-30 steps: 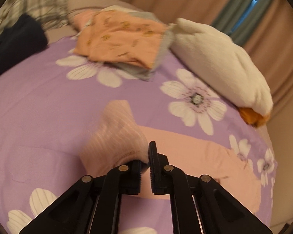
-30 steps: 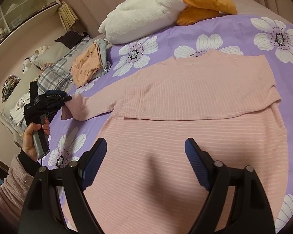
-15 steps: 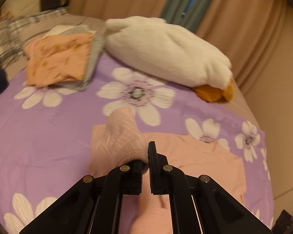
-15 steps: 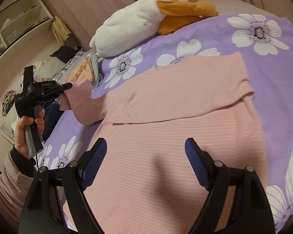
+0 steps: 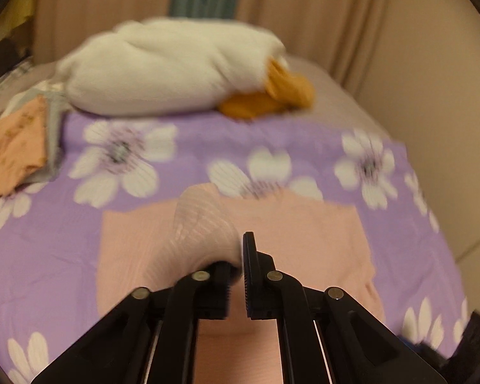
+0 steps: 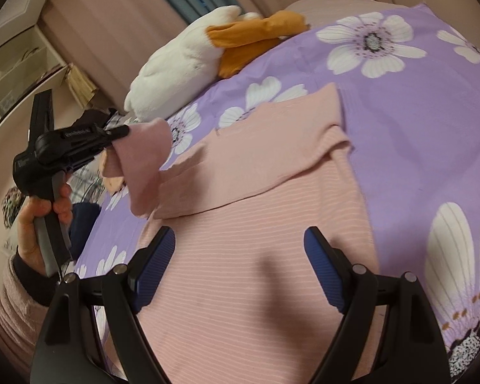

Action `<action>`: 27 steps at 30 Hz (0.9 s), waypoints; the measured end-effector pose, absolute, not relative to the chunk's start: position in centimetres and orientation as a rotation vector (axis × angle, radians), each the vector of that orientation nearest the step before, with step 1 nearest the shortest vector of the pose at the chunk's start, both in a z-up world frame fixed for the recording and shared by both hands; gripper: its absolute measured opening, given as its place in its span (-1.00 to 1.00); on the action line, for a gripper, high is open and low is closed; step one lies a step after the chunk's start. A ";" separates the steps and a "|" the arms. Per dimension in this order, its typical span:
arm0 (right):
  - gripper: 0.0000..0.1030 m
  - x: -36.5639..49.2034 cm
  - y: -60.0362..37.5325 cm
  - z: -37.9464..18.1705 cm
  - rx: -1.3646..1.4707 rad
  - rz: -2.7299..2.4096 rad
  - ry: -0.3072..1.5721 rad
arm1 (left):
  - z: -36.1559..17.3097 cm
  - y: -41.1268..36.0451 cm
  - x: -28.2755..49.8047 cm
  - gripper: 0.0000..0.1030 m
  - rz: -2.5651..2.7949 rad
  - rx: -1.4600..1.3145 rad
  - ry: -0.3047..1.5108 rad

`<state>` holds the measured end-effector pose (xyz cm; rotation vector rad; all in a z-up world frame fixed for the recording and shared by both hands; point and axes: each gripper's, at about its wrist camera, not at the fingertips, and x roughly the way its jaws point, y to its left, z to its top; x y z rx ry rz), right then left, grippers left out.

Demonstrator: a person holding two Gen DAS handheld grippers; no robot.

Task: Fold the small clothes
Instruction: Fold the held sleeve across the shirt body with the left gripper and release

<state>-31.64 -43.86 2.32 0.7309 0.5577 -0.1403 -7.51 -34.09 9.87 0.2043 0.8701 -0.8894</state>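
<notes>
A pink ribbed sweater lies flat on the purple flowered bedspread, its right sleeve folded across the chest. My left gripper is shut on the cuff of the left sleeve and holds it lifted above the sweater body. In the right wrist view the left gripper holds that sleeve up at the sweater's left side. My right gripper is open and empty, hovering over the lower part of the sweater.
A white plush goose with orange feet lies at the head of the bed. A stack of folded clothes with an orange piece on top sits at the far left. Curtains and a wall stand behind; shelves are at left.
My left gripper has carried the sleeve cuff rightward, from beside the sweater to over its body. The right gripper has stayed open above the sweater's lower half.
</notes>
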 end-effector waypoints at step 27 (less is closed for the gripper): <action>0.50 -17.7 -38.0 5.7 0.397 0.127 0.686 | 2.5 -20.1 -8.2 0.38 -0.777 0.180 1.083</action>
